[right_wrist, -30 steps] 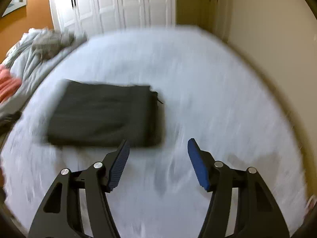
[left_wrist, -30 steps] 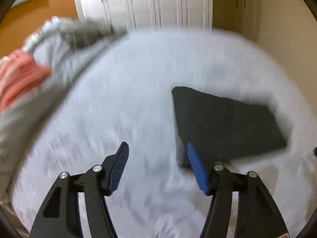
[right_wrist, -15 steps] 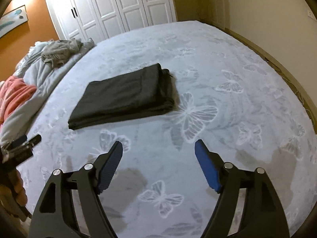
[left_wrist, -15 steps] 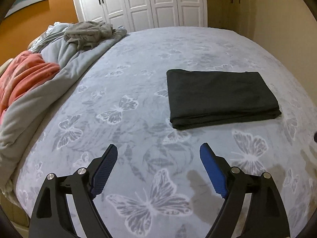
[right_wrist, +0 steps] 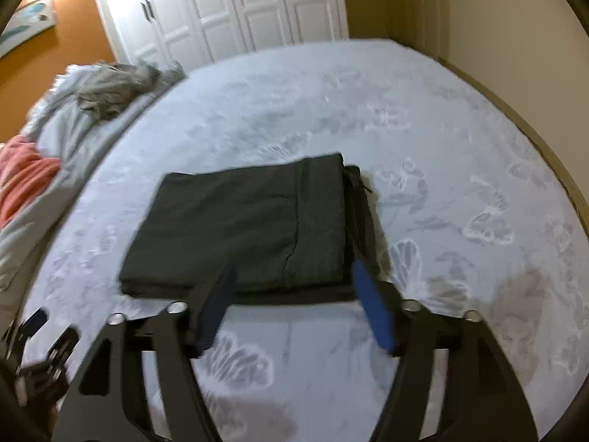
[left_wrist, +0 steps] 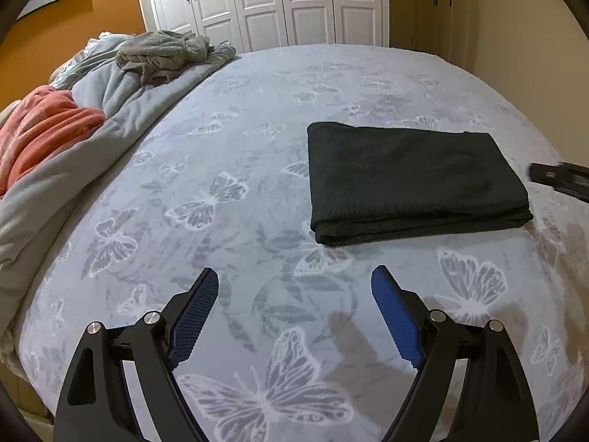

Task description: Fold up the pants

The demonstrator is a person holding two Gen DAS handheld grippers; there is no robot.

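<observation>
**Folded pants flat on the bed, both grippers open**

Your bed (left_wrist: 257, 118) fills most of both views, spread with a pale grey cover printed with butterflies. Along the left of the frame a rumpled grey duvet (left_wrist: 121, 88) lies heaped, with a coral blanket (left_wrist: 40, 129) at its left edge and a crumpled grey garment (left_wrist: 162, 53) on top in the upper left. White wardrobe doors (left_wrist: 279, 3) stand across the top of the frame behind the bed.

The dark pants (left_wrist: 408, 180) lie folded into a neat rectangle, right of centre in your left view and centre in your right view (right_wrist: 250, 221), flat on the cover.

Your left gripper (left_wrist: 294, 287) sits at the bottom of the frame, jaws spread wide and empty, clear of the pants. Your right gripper (right_wrist: 294, 283) is blurred, jaws apart and empty, its tips overlapping the near edge of the pants; you cannot tell from this view whether they touch the cloth.
</observation>
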